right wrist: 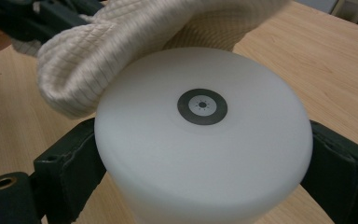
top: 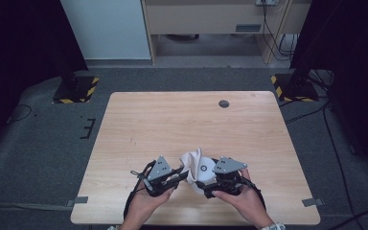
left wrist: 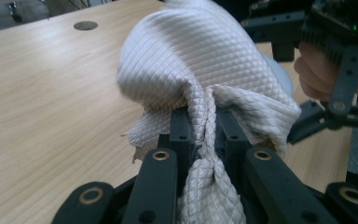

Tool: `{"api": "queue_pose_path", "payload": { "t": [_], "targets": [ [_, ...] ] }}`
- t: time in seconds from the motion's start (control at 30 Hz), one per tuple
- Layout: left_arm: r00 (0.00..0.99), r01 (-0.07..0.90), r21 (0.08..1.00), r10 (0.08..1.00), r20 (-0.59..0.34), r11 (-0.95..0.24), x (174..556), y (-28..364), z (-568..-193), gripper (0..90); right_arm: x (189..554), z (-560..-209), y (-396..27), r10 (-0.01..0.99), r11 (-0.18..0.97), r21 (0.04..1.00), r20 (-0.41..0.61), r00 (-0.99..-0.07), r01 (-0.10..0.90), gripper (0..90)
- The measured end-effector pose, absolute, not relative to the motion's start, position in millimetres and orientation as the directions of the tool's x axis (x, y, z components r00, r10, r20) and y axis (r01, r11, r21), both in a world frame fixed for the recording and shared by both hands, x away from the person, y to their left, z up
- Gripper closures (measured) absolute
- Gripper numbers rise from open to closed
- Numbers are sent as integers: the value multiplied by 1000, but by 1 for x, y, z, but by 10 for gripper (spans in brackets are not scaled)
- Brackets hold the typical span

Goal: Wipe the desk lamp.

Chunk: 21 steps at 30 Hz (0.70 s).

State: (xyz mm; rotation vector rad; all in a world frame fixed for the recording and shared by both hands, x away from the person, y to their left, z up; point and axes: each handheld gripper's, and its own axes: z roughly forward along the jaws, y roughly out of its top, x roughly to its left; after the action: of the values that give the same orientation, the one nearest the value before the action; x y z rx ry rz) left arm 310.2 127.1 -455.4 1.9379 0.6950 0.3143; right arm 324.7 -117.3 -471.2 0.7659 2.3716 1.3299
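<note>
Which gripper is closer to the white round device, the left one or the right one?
Right. The right gripper clamps the white round device between its jaws. The left gripper is beside it, shut on the white cloth that lies against the device.

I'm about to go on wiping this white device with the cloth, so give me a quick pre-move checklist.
1. Left gripper clamped on the cloth: ok, fabric is bunched tight between its fingers.
2. Right gripper holding the white round device: ok, a pad presses each side.
3. Cloth touching the device: ok, a fold lies over its far edge.
4. Grey ring mark on the device uncovered: ok.
5. Device clear of the table: cannot tell.
6. Table space ahead: ok, bare wood except a dark round insert far off.
</note>
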Motion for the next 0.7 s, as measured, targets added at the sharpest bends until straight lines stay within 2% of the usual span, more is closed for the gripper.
{"api": "queue_pose_path", "payload": {
  "t": [0.1,0.33,0.57,0.7],
  "targets": [
    [794,346,878,602,-86,-331,312,127,-459,791,324,-471,-115,589,426,854,-12,-808,298,91],
    [789,386,807,614,-36,-448,318,119,-481,792,324,-471,-115,590,428,852,-12,-808,300,91],
    [794,410,767,607,-34,-494,317,115,-494,792,326,-471,-114,594,427,853,-15,-804,300,91],
    [807,395,777,590,-38,-490,312,115,-488,791,327,-471,-114,600,423,854,-12,-800,304,91]
  ]
}}
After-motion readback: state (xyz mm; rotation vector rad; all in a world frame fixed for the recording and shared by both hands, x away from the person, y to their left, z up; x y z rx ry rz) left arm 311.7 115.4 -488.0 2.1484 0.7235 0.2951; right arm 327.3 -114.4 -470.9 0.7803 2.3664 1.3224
